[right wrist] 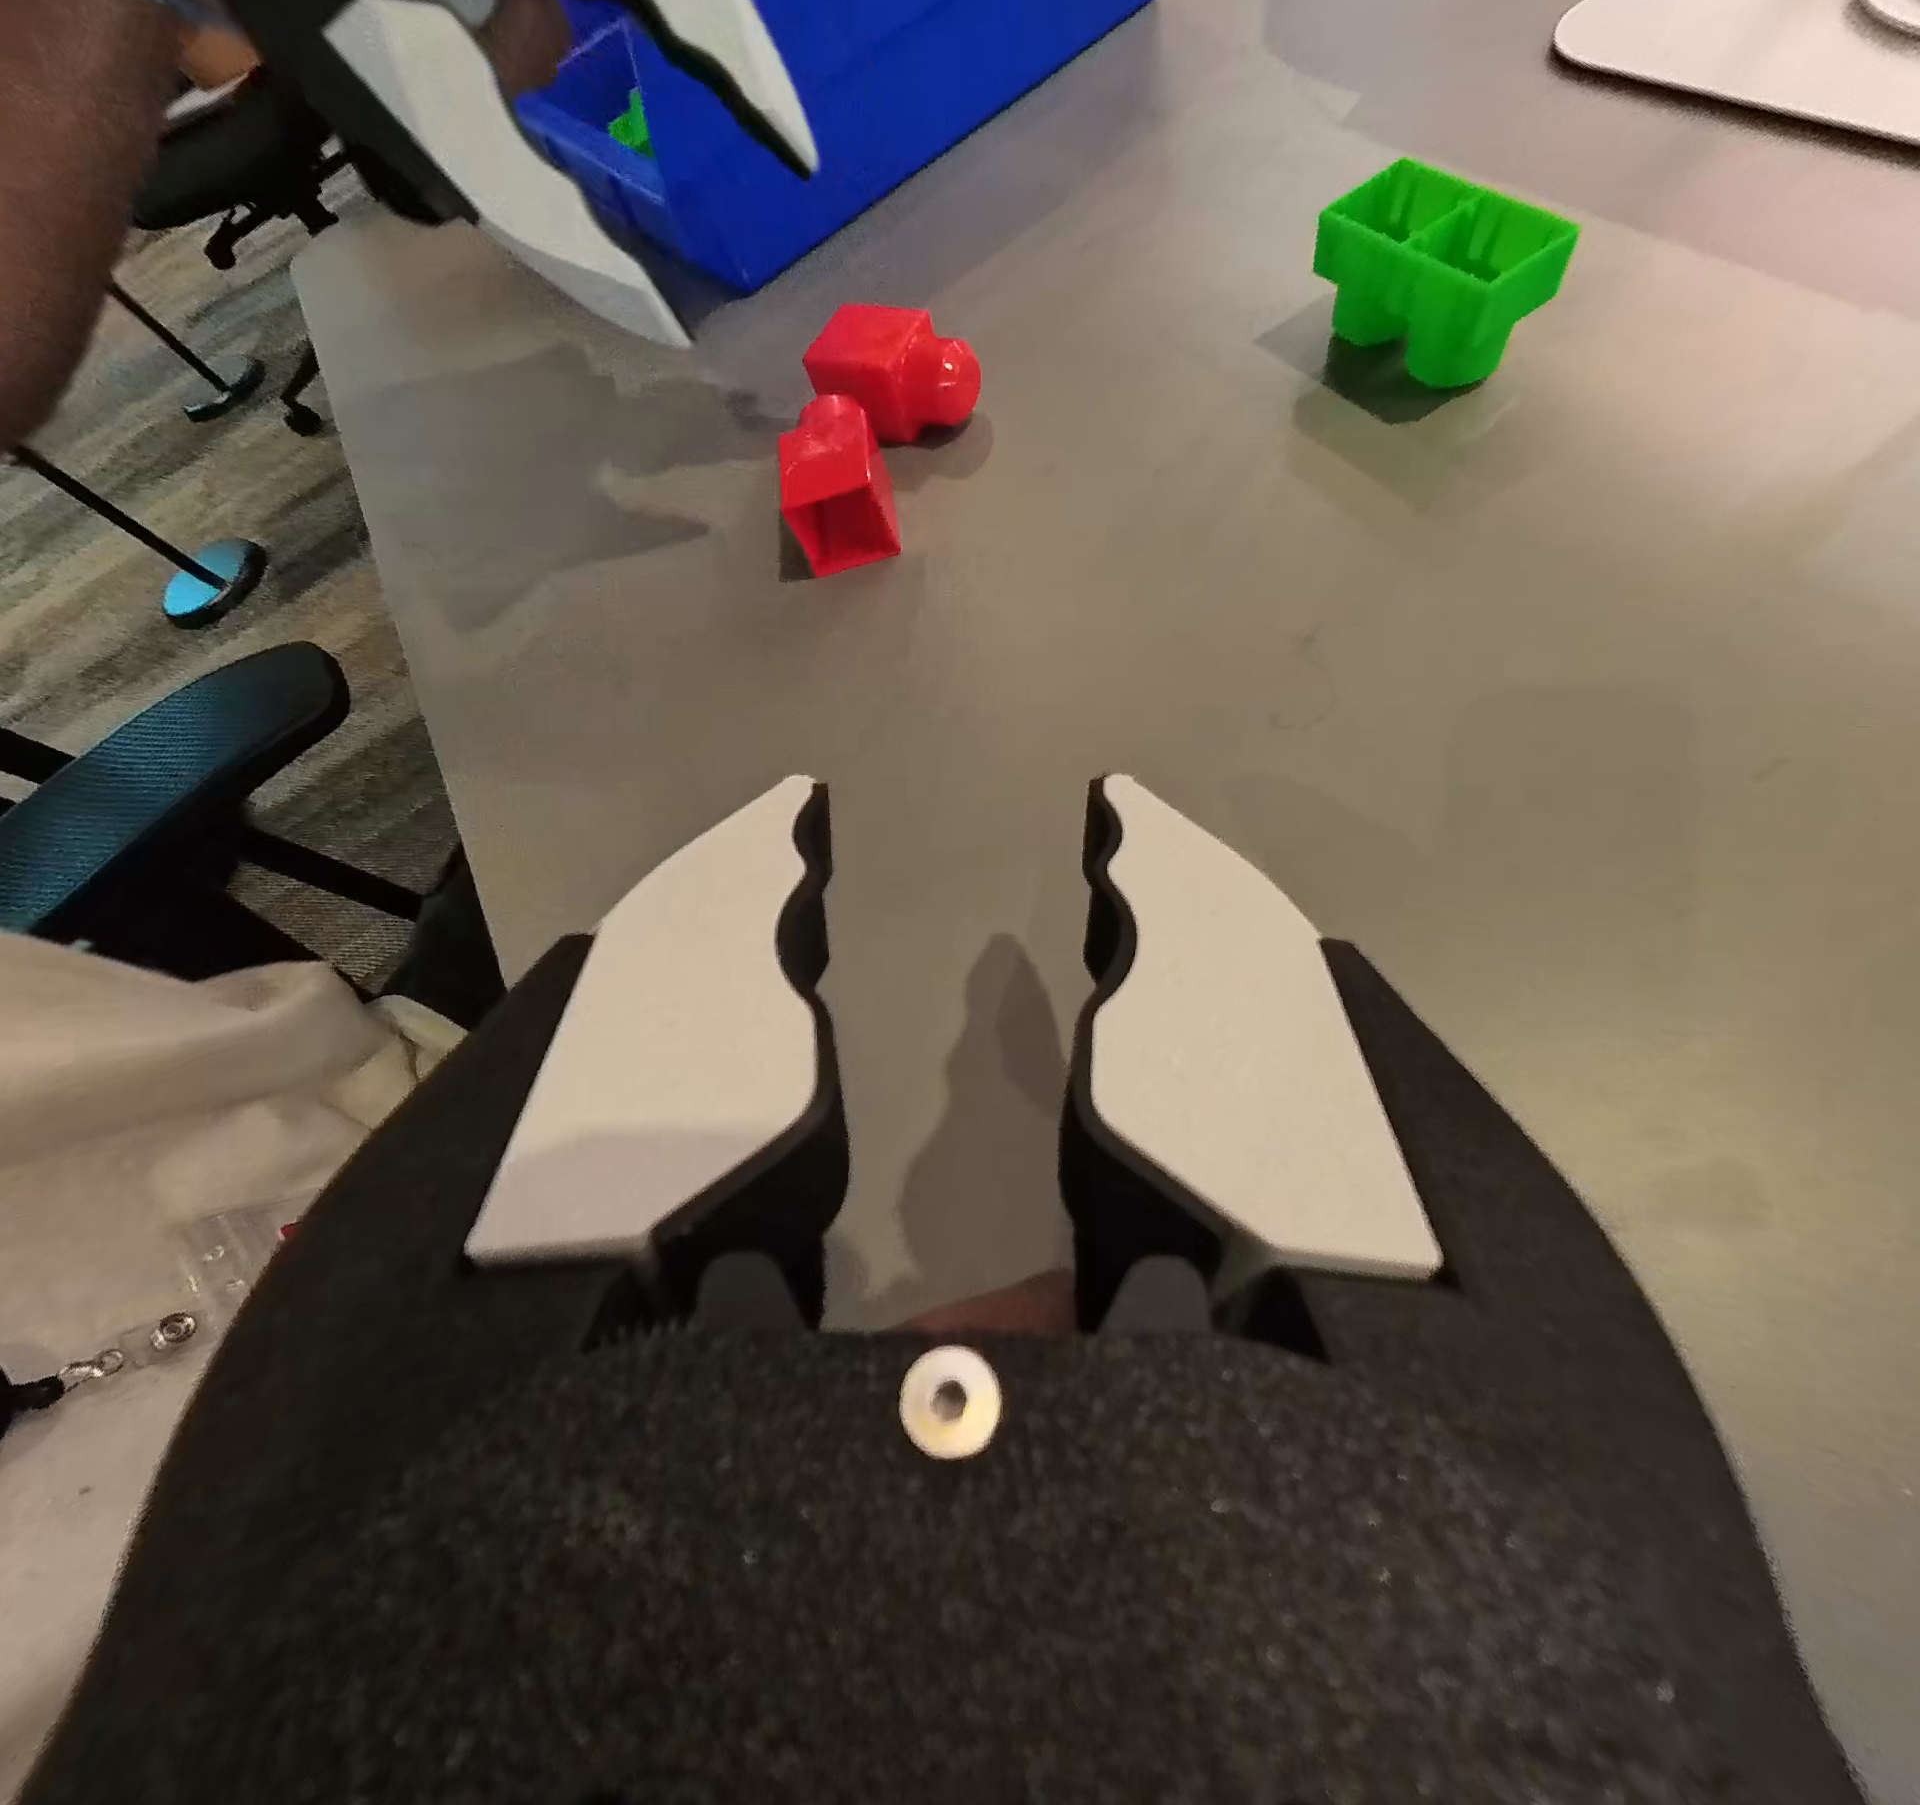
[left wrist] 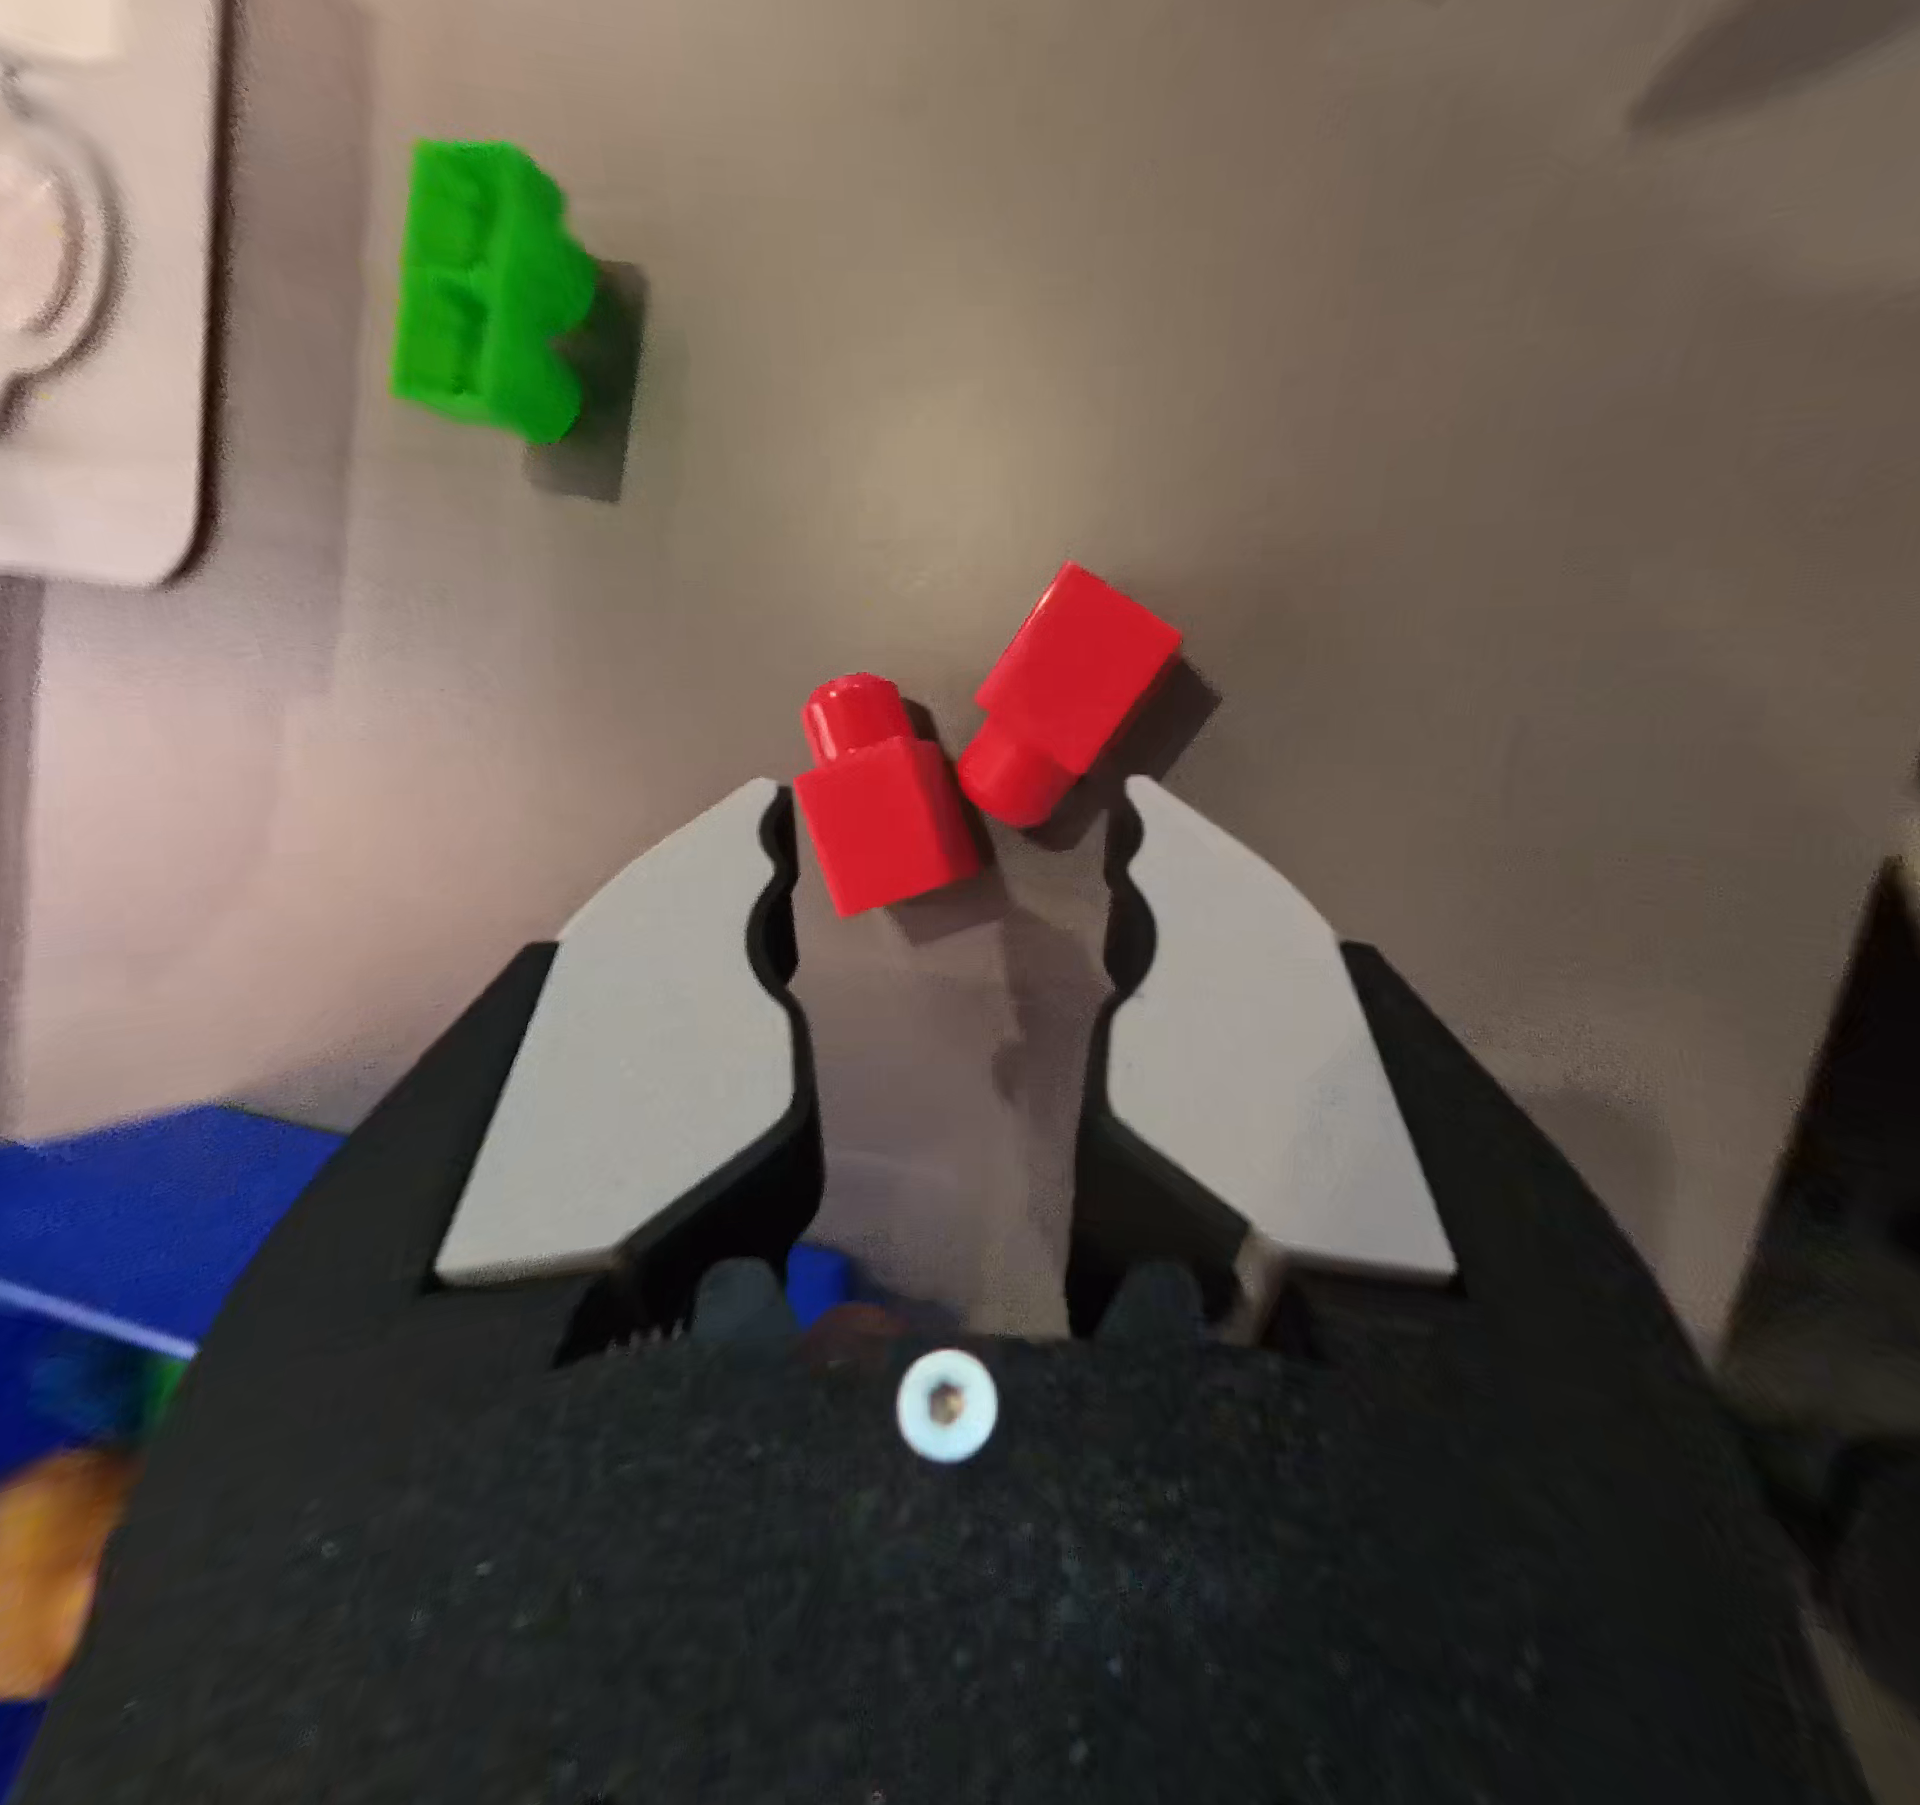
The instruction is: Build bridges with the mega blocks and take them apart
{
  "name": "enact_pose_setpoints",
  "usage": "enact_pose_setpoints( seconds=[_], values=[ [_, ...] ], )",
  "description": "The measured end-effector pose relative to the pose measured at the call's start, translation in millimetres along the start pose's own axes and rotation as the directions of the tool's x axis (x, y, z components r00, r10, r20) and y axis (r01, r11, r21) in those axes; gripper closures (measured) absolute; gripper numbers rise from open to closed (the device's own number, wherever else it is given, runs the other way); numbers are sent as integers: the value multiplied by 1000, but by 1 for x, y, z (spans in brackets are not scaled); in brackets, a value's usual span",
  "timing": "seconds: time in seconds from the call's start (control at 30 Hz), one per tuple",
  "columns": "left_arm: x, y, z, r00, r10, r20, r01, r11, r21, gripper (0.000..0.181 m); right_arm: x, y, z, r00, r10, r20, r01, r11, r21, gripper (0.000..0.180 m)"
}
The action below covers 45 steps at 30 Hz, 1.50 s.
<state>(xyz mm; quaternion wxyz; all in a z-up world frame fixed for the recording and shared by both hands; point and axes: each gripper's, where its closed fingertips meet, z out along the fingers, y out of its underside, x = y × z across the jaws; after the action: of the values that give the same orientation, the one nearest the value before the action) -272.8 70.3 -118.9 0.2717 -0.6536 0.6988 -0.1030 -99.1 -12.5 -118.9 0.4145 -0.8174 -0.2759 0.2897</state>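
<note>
Mega blocks lay loose on the grey table (right wrist: 1247, 716): two small red single-stud blocks and one green two-stud block. The nearer red block (left wrist: 883, 820) lay on its side, between the tips of my left claw (left wrist: 951, 799) and close against the left fingertip (left wrist: 753, 810), though I could not tell whether they touched. The second red block (left wrist: 1070, 685) lay tilted just beyond it, its stud touching or almost touching the first. My left claw stood apart and gripped nothing.

In the right wrist view the same red pair (right wrist: 873, 436) sat near the table's left edge, just beside a blue bin (right wrist: 914, 41) at the far left corner. The green block (right wrist: 1444, 269) rested upside down on its studs, hollow underside up, well apart from the red pair and nearer the far edge. A white flat item (right wrist: 1745, 41) occupied the far right corner.

My right claw (right wrist: 956, 789) hovered over bare table, well apart from every block, with its fingers apart and holding nothing.
</note>
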Motion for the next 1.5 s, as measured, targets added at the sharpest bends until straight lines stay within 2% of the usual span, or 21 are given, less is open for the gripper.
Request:
enact_pose_setpoints(
  seconds=[0.1, 0.27, 0.3, 0.33, 0.4, 0.53, 0.67, 0.9, 1.1, 1.33, 1.4, 1.5],
  values=[
    [19, 6, 0, 971, -237, -13, 237, 963, 126, 120, 0, 0, 1, 1000, 8, 9, -8, 1000, 2, 133],
    [36, 13, 18, 854, -515, 67, 491, 843, 220, 110, -2, 1, 1, 1000, 7, 14, -7, 1000, 1, 133],
    [40, 10, 21, 829, -553, 86, 523, 821, 229, 96, -3, 1, 2, 1000, 6, 14, -6, 1000, 0, 133],
    [38, 12, 23, 794, -588, 153, 550, 803, 230, 90, -3, 1, 2, 1000, 5, 15, -5, 1000, -1, 133],
    [32, 20, 26, 688, -658, 306, 618, 753, 227, 87, -3, 2, 2, 1000, 4, 15, -4, 1000, -2, 133],
    [30, 27, 37, 532, -720, 446, 698, 671, 250, 79, -4, 2, 3, 1000, 7, 24, -7, 1000, 0, 133],
    [24, 21, 47, 442, -779, 445, 748, 594, 297, 74, -6, 3, 3, 999, 9, 32, -9, 1000, 0, 133],
    [15, 28, 46, 414, -728, 547, 733, 622, 274, 80, -6, 1, 1, 999, 15, 46, -16, 1000, 10, 133],
    [22, 57, 34, 392, -709, 585, 751, 615, 241, 84, -5, 1, 0, 999, 19, 45, -20, 1000, 13, 133],
    [14, 94, 13, 325, -704, 632, 771, 584, 254, 88, -7, 2, 1, 999, 15, 44, -15, 1000, 7, 133],
    [15, 88, 13, 368, -703, 608, 753, 609, 249, 87, -8, 2, 2, 999, 12, 44, -12, 1000, 3, 133],
    [26, 71, 15, 477, -669, 570, 697, 683, 218, 91, -8, 3, 2, 999, 9, 42, -9, 1000, 1, 133]
  ],
)
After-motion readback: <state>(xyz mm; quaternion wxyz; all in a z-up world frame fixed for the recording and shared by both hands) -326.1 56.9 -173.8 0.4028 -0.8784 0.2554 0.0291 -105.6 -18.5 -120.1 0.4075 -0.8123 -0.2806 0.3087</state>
